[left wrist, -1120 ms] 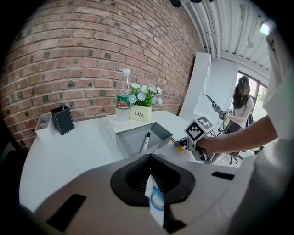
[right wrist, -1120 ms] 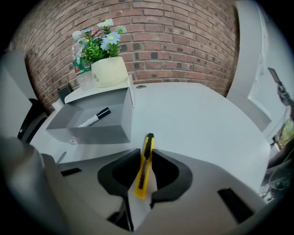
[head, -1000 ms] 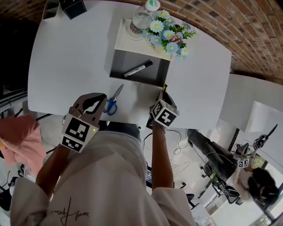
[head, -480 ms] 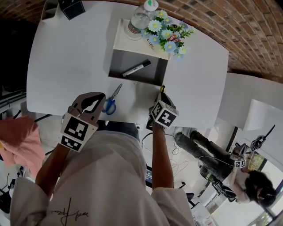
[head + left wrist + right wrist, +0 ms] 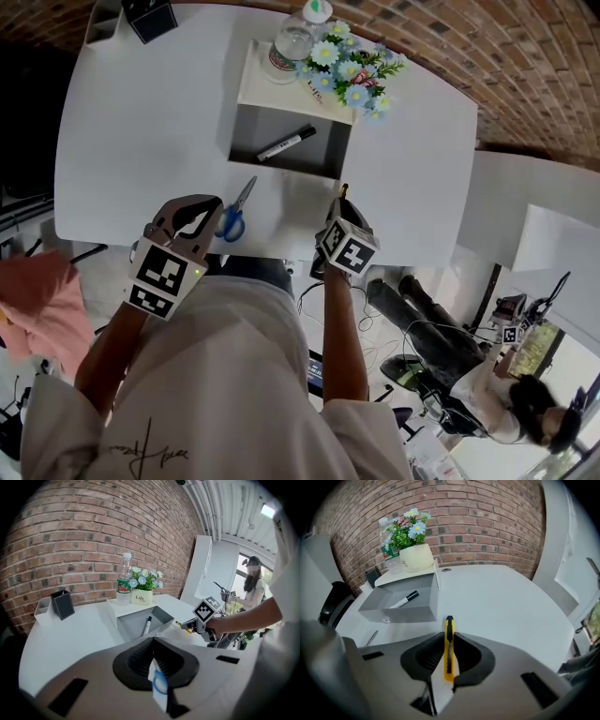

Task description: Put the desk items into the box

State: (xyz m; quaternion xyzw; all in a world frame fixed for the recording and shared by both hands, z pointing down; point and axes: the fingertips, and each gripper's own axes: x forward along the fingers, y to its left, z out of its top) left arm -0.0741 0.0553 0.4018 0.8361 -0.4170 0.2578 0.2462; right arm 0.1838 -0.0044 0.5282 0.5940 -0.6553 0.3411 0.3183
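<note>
Right gripper (image 5: 449, 667) is closed on a yellow utility knife (image 5: 449, 644), which stands on edge between the jaws with its tip pointing forward; the gripper sits at the near edge of the white table (image 5: 141, 122), just in front of the grey box's (image 5: 246, 141) right corner. Inside the box lies a black marker (image 5: 286, 143), set diagonally on the floor. Blue-handled scissors (image 5: 234, 217) lie flat on the table before the box's left corner, blades toward the box. Just beside their handles is the left gripper (image 5: 158, 686), its jaws brought together with nothing seen between them. Behind the box, a white tray (image 5: 258, 89) carries a clear bottle (image 5: 292, 42) and a pot of blue and white flowers (image 5: 352, 70). A black holder (image 5: 150, 14) stands at the far left corner.
</note>
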